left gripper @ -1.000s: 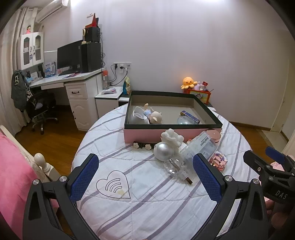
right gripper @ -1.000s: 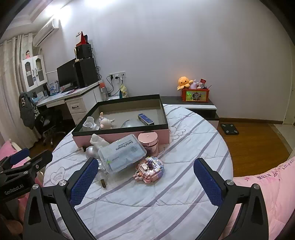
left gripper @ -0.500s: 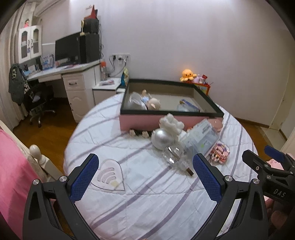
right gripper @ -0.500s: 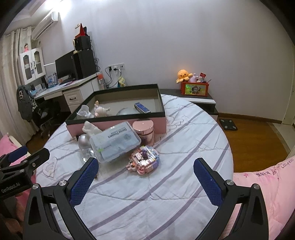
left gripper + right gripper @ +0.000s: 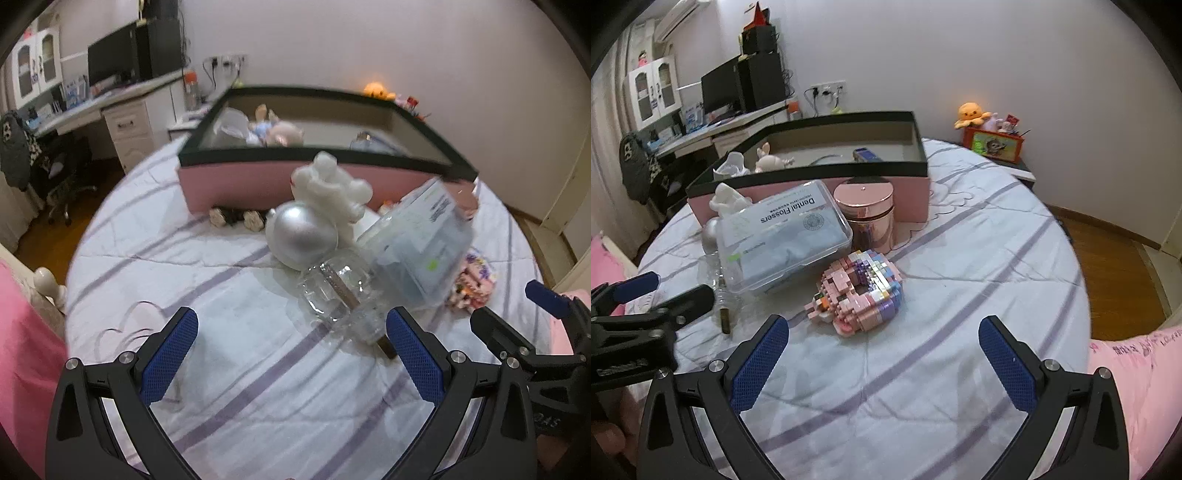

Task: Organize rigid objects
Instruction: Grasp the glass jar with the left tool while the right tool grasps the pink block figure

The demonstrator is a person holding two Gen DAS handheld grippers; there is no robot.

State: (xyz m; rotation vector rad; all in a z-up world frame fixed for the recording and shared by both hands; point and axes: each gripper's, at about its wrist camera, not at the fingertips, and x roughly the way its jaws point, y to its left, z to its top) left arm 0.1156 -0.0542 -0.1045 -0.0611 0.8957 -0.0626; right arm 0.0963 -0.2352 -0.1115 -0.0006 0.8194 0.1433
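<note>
Hovering wide apart and empty, both grippers [image 5: 291,350] [image 5: 882,350] face the pile; nudging the bottle [image 5: 341,299] could topple the floss box [image 5: 783,236].

The round table's white quilted cloth cover with purple stripes [image 5: 979,258] looks soft and matt. On it, the rose-gold cylindrical tin [image 5: 866,214] shines like polished metal, mirror-glossy. The clear plastic dental-flosser box [image 5: 783,236] is smooth and translucent with a paper label. The pink pastel brick-built toy [image 5: 858,293] is studded, slightly shiny plastic. The silver ball [image 5: 301,234] has a satin sheen; the clear faceted bottle [image 5: 341,299] glints like glass or hard plastic. The pink box with black rim [image 5: 849,129] looks like matt card.
</note>
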